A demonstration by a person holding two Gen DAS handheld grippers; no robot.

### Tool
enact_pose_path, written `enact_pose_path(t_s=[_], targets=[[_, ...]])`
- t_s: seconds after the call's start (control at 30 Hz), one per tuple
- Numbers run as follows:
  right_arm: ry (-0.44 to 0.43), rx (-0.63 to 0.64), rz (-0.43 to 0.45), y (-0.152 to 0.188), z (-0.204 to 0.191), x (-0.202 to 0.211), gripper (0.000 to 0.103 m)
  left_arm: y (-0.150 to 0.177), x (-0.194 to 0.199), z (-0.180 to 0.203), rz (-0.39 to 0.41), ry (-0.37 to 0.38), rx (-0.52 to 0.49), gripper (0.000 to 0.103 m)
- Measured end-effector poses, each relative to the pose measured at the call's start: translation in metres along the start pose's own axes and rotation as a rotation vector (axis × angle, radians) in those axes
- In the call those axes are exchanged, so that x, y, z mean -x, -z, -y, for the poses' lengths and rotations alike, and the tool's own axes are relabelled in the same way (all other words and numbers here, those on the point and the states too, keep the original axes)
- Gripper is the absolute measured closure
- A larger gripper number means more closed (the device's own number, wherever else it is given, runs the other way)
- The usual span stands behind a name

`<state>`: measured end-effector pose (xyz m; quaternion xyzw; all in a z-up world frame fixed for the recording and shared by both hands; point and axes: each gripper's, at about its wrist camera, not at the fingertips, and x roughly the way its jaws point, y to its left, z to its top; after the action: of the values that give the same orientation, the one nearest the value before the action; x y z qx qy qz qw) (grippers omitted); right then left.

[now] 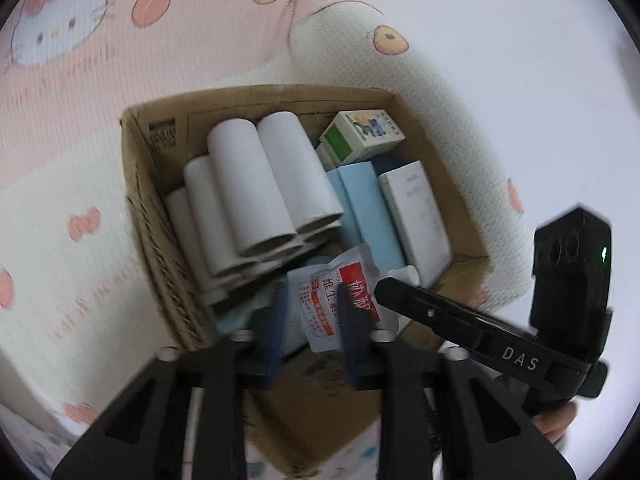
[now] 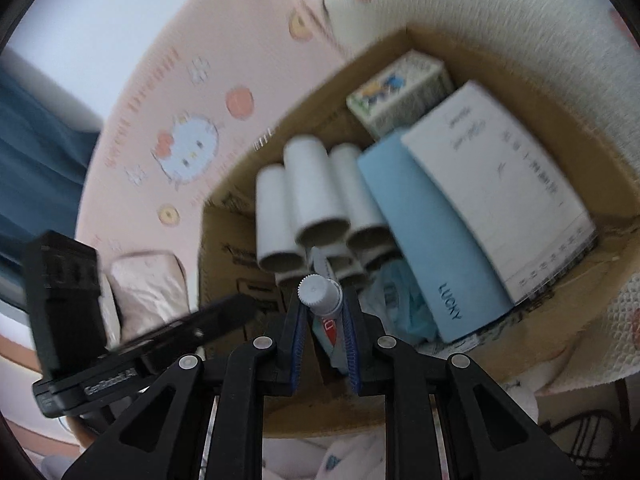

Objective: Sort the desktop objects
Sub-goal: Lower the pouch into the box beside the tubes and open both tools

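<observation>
Both grippers (image 1: 316, 320) (image 2: 324, 320) angled steeply down over the cardboard box (image 1: 160, 200).

Both grippers are pointing steeply downward. Left gripper (image 1: 312, 320): its 2 blue-padded fingers (image 1: 276, 332) are standing a little apart; contact with anything between them is not resolvable (blurred). Right gripper (image 2: 324, 320): its jaws are gripping, pads (image 2: 350, 340) pressing on both sides. A fingertip (image 1: 554, 420) is showing beneath the right gripper's body in the left wrist view.
</observation>
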<state>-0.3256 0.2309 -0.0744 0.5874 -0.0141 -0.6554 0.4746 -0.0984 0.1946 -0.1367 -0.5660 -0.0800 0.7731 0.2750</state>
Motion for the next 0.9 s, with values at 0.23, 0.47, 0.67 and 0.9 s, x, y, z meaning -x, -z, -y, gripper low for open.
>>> enact_pose_path(t_s=[0.23, 0.47, 0.67, 0.9], targets=[[0.029, 0.083, -0.13, -0.003, -0.018, -0.035, 0.087, 0.004, -0.004, -0.001, -0.039, -0.012, -0.075, 0.093], [0.114, 0.173, -0.316, -0.004, -0.027, -0.068, 0.087, 0.0, -0.01, -0.009, -0.062, -0.044, -0.061, 0.093], [0.225, 0.173, -0.335, -0.015, -0.016, -0.072, 0.087, -0.002, -0.019, -0.007, -0.097, -0.053, -0.079, 0.093], [0.318, 0.234, -0.355, -0.024, -0.009, -0.065, 0.087, -0.007, -0.028, 0.008, -0.126, -0.079, -0.133, 0.076]])
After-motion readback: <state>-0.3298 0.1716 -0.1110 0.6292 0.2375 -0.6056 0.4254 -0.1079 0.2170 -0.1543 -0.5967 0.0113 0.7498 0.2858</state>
